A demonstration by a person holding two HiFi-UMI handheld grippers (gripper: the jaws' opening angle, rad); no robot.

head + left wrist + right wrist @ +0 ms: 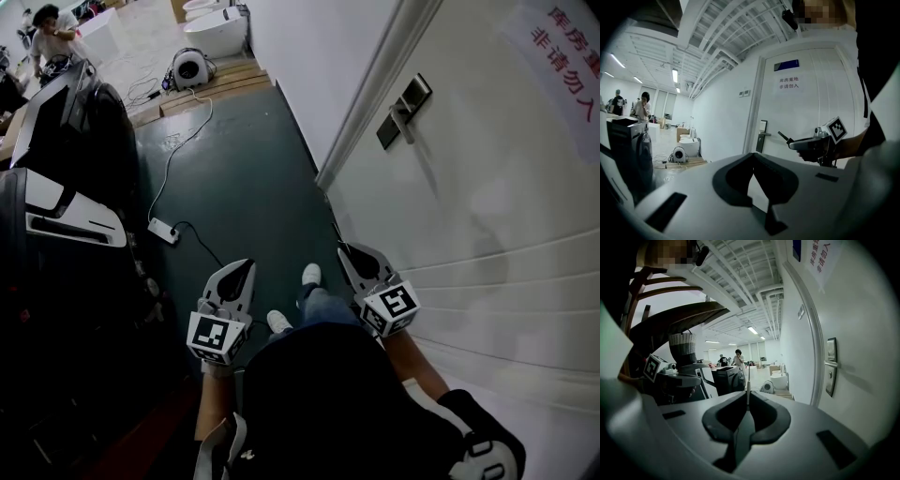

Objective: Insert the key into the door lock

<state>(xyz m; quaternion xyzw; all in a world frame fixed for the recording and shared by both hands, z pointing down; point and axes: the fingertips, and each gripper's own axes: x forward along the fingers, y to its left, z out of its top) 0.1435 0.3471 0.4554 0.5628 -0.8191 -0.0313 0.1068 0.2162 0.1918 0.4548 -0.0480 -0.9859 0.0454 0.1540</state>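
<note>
The white door (487, 206) stands to my right, with its dark lock plate and lever handle (403, 111) well ahead of both grippers. My right gripper (345, 248) is shut on a thin key (338, 234), whose blade sticks out past the jaw tips (748, 383). In the right gripper view the lock plate (830, 366) is off to the right, apart from the key. My left gripper (246, 264) is shut with nothing in it and is held low, left of my legs. In the left gripper view its jaws (753, 154) point toward the lock (761, 136), with the right gripper (806, 143) beside it.
Black machines (66, 187) line the left side of the dark floor. A power strip with a white cable (163, 231) lies between them and my feet. A white blower (192, 67) and wooden planks sit farther off. A paper sign (562, 47) hangs on the door. People stand far back.
</note>
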